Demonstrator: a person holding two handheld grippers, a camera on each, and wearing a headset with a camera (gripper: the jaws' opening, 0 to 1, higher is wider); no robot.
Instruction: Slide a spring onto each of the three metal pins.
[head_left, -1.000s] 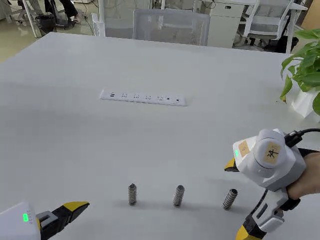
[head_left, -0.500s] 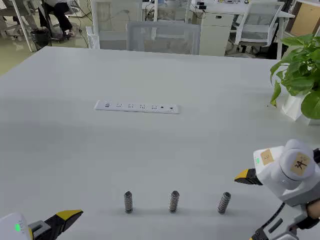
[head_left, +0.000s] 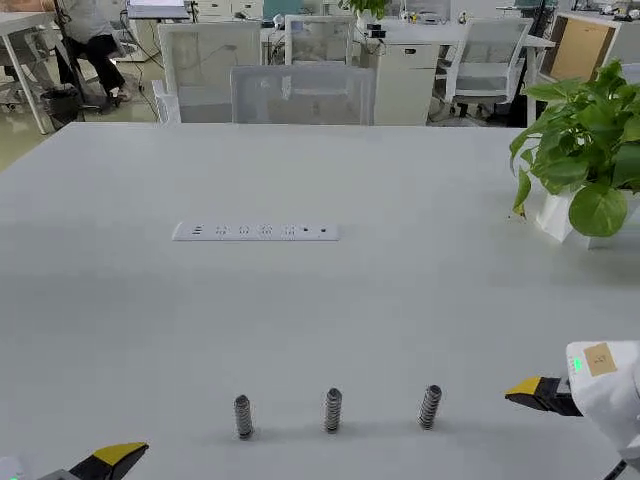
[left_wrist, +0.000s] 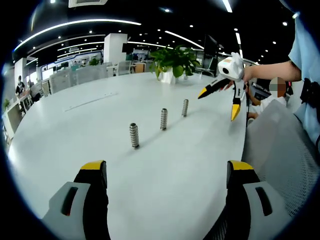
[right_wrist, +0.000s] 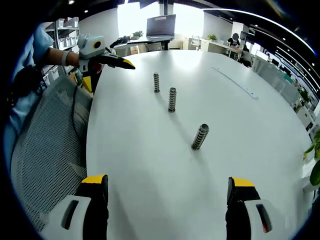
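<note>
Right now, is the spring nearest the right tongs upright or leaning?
Leaning. In the right gripper view that spring slants, its top to one side of its base.

Bright, even overhead light; the table (head_left: 400, 300) is sharp, with faint soft shadows at the springs (head_left: 333, 410). Above the table, ceiling strip lights (left_wrist: 75, 25) glare; both gripper views bow towards their edges.

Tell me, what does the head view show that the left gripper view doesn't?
Head view: the power strip with its sockets plain, and a grey chair face-on at the far edge. Left gripper view: the left hand-held gripper open, the right hand-held gripper whole and open, a blue sleeve. Both: three springs standing in a row, the potted plant, the white table.
</note>
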